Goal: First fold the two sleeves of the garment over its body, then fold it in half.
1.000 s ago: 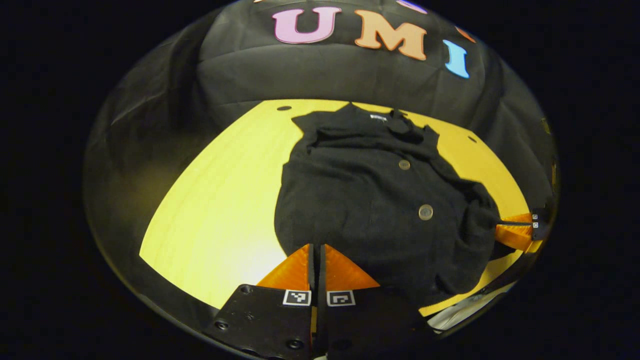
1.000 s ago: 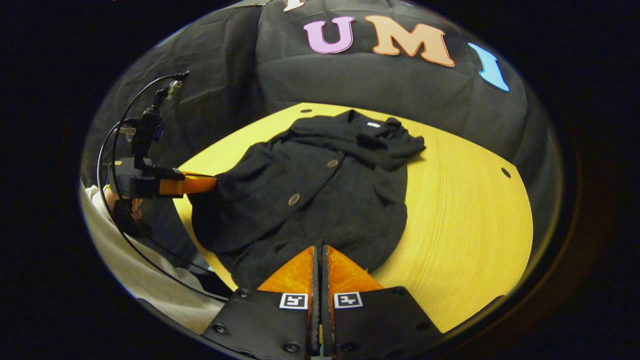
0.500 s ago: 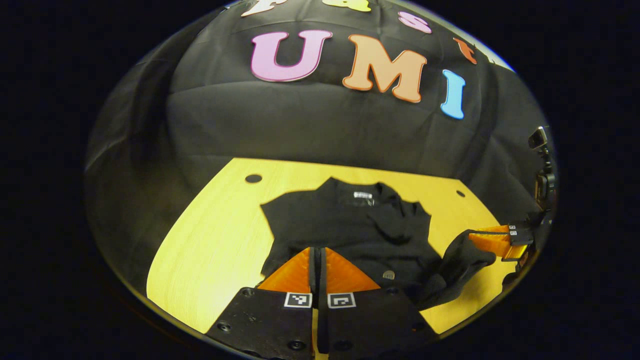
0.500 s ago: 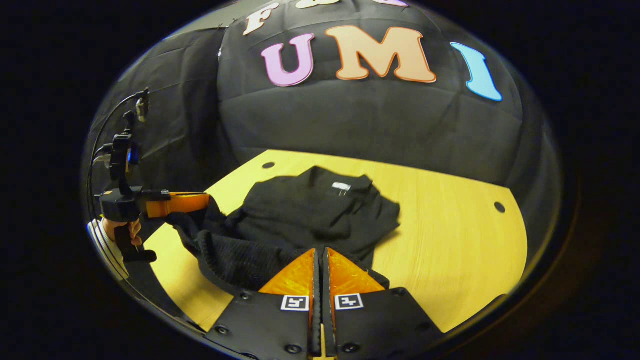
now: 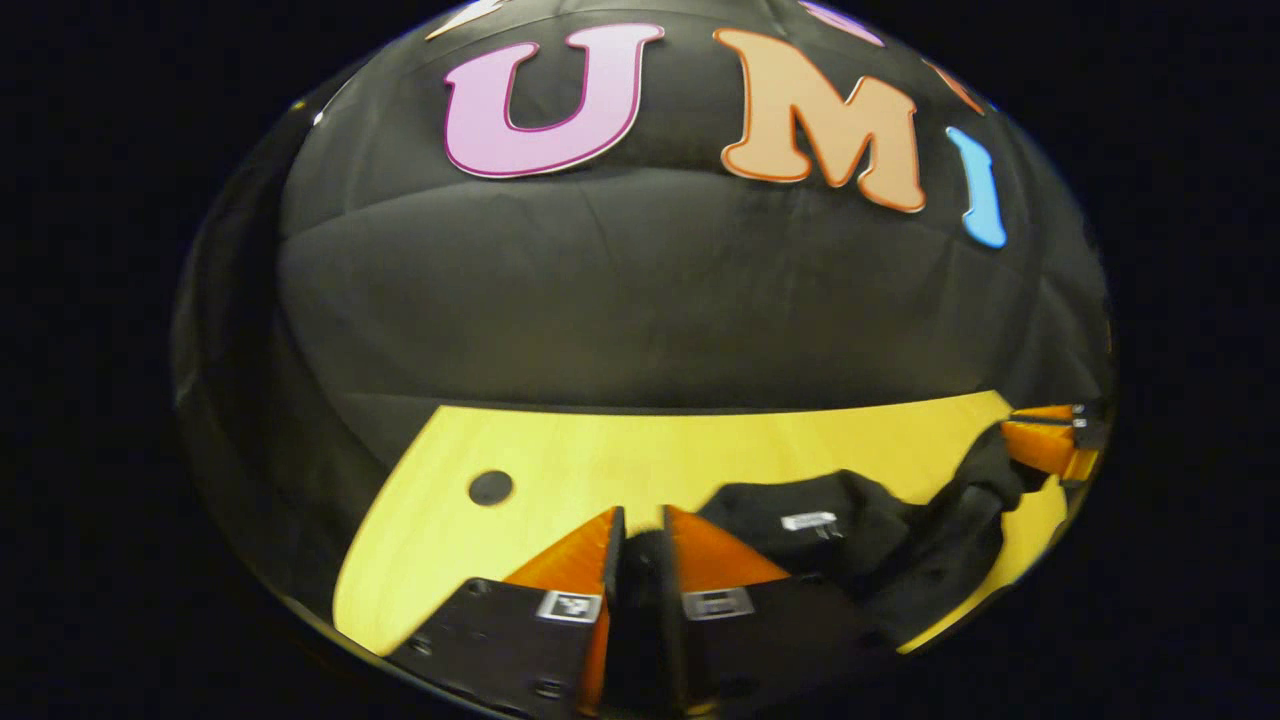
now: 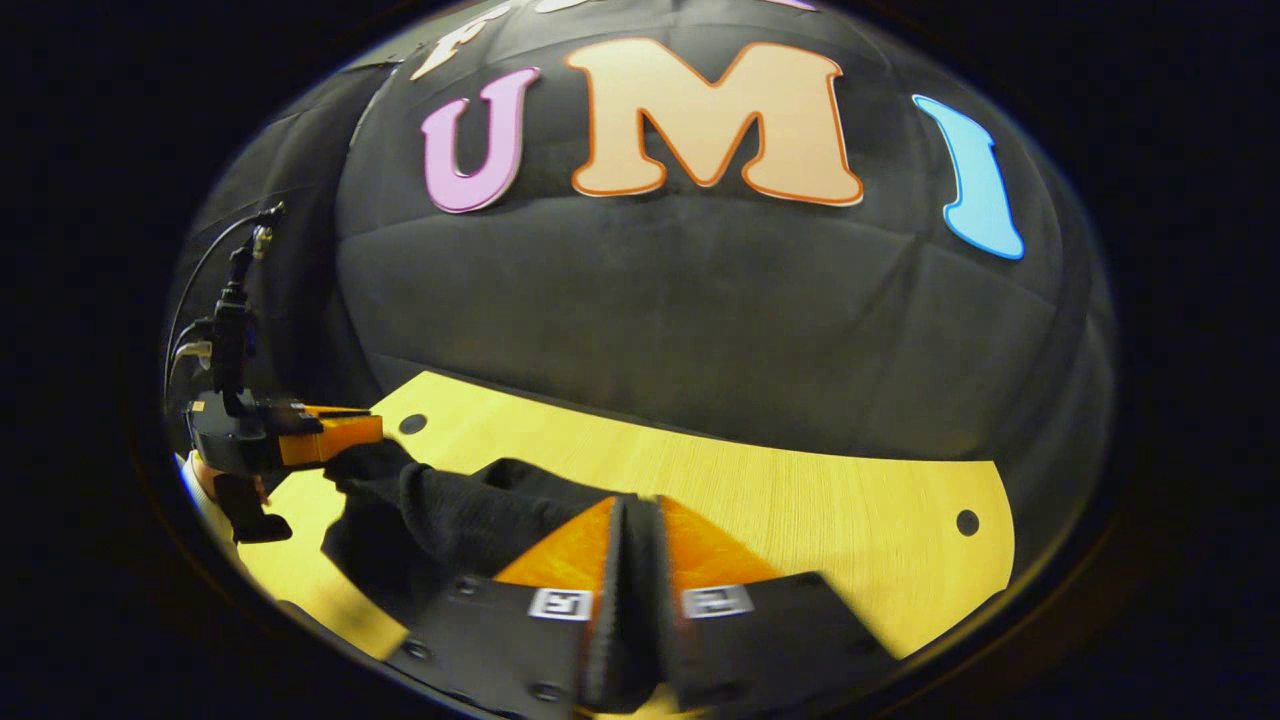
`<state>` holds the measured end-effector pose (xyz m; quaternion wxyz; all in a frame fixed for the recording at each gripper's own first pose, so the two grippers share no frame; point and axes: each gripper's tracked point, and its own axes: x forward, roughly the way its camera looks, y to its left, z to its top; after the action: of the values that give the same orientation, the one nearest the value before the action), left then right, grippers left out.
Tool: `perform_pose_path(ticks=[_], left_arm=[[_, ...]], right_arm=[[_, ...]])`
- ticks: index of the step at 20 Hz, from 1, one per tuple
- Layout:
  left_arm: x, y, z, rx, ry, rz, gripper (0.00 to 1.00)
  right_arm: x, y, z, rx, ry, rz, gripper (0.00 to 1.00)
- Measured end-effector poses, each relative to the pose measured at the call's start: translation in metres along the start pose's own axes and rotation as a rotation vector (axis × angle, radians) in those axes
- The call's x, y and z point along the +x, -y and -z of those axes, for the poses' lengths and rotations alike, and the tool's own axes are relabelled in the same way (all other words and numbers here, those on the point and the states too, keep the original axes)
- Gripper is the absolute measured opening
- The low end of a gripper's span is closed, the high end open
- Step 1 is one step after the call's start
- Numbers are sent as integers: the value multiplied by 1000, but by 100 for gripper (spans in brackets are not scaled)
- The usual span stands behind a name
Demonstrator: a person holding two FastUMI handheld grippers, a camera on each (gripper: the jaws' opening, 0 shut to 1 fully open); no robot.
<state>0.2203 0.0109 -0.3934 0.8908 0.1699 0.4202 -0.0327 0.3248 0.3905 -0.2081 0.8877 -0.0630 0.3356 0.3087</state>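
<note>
The black garment [image 5: 880,540] lies bunched on the yellow table [image 5: 600,450], its white neck label facing up. My left gripper [image 5: 640,512] hovers low over the collar end, fingers parted a little, with dark cloth showing in the gap. In the right gripper view the garment [image 6: 450,500] forms a raised fold stretching from the left gripper [image 6: 372,432] to my right gripper [image 6: 640,500]. The right gripper's fingers are also slightly parted around dark cloth. Off to the far right in the left gripper view, the right gripper [image 5: 1012,432] meets the hem.
The booth's black wall stands close behind the table's far edge. Round holes mark the tabletop [image 5: 490,487] [image 6: 967,521]. A hand [image 6: 205,472] holds the left gripper, with cables rising above it. Bare wood [image 6: 820,500] spreads to the right of the garment.
Both grippers carried the lower hem forward over the garment's body toward the collar and dropped low. Their fingers, tightly shut before, now stand slightly apart.
</note>
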Motion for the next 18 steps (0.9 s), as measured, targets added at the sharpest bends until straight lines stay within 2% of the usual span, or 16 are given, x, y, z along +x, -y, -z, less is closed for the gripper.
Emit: perform_pose_path(ticks=[2, 3, 4, 5, 7, 10, 14, 16, 18], left_arm=[[-2, -20, -24, -5, 78, -50, 99], [-8, -26, -38, -14, 128, -56, 91], [-18, -35, -47, -21, 172, -70, 94], [-27, -43, -58, -23, 207, -92, 87], [-50, -54, -75, -29, 268, -120, 90], [-102, -62, -102, -109, 381, -124, 91], [-194, -61, -142, -231, 551, -68, 93], [-248, -55, -151, -214, 614, -27, 93], [-282, -52, -141, -176, 621, -36, 92]], right_arm=[[2, 21, -16, 33, 46, 46, 76], [-6, 29, -25, 45, 81, 61, 100], [-12, 36, -33, 57, 109, 68, 100], [-19, 44, -40, 70, 135, 79, 100], [-38, 50, -53, 96, 189, 76, 100], [-83, 52, -72, 104, 296, 54, 99], [-182, 33, -74, 82, 448, 13, 96], [-232, 30, -68, 24, 549, 25, 96], [-279, 29, -56, 0, 620, 47, 97]])
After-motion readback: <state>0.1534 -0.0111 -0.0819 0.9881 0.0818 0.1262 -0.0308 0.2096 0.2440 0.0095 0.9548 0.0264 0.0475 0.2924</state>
